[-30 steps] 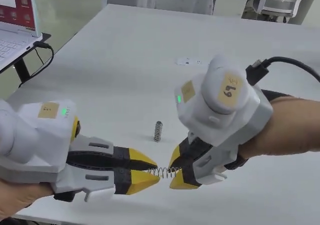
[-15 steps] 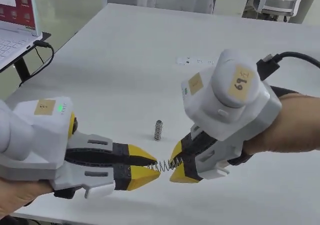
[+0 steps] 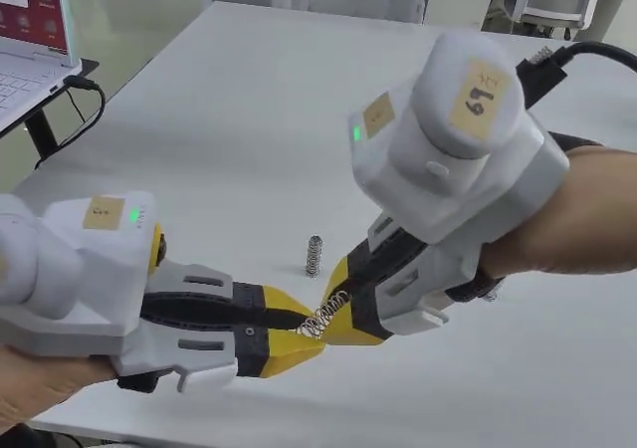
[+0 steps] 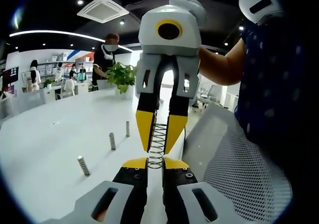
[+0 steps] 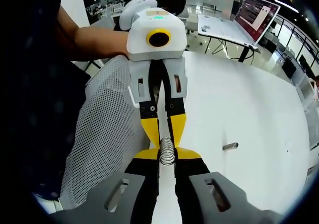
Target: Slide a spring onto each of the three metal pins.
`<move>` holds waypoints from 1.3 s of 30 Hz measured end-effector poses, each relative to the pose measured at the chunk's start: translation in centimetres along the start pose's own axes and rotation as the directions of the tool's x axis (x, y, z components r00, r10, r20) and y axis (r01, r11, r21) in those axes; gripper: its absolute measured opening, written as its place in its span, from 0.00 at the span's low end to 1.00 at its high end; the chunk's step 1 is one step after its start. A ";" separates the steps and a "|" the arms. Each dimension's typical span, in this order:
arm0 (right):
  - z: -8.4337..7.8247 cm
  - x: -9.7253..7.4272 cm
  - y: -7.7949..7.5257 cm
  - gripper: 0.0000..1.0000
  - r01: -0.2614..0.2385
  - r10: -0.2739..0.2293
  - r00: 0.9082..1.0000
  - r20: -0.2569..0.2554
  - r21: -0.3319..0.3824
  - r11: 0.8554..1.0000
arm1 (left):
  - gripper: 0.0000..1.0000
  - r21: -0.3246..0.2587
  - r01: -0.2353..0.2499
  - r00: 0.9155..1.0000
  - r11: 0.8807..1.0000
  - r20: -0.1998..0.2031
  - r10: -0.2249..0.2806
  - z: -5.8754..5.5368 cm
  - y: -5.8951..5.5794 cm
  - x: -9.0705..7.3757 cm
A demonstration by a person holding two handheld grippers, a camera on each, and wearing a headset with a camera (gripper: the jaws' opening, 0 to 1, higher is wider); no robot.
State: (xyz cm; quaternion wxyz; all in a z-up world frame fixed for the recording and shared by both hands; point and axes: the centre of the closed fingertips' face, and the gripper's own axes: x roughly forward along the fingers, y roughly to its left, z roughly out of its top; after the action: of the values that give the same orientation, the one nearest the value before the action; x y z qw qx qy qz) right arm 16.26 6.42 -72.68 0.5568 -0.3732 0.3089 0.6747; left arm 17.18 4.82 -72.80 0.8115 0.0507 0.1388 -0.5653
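Observation:
A small steel spring (image 3: 323, 316) is held in the air between both grippers, above the near edge of the white table (image 3: 229, 119). My left gripper (image 3: 299, 329) comes in from the lower left, shut on one end of the spring (image 4: 157, 145). My right gripper (image 3: 333, 307) reaches down from the right, shut on the other end (image 5: 168, 152). The yellow tips nearly meet. Just beyond them a short upright pin (image 3: 315, 256) stands with coils around it. In the left gripper view, three pins (image 4: 112, 141) stand in a row on the table.
An open laptop (image 3: 30, 30) sits on a side stand at the far left, with a black cable (image 3: 85, 95) hanging from it. A mesh chair back (image 5: 107, 119) lies below the grippers. People stand at desks (image 4: 104, 59) far off.
My right gripper has moved left and tipped steeply down toward the left gripper. The spring, stretched level between the tips before, is now shorter and slanted.

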 end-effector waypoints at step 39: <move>-2.2 -1.3 -2.3 0.08 0.059 -0.057 0.996 -0.073 0.030 0.998 | 0.32 -0.012 -0.029 0.999 1.000 -0.021 0.029 -1.0 0.8 0.7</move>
State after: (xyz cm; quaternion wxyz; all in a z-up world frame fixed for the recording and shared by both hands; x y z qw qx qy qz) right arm 18.99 4.32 -72.80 0.5707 -0.3970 0.3287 0.6393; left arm 17.94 4.74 -73.99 0.8185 0.0533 0.1499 -0.5521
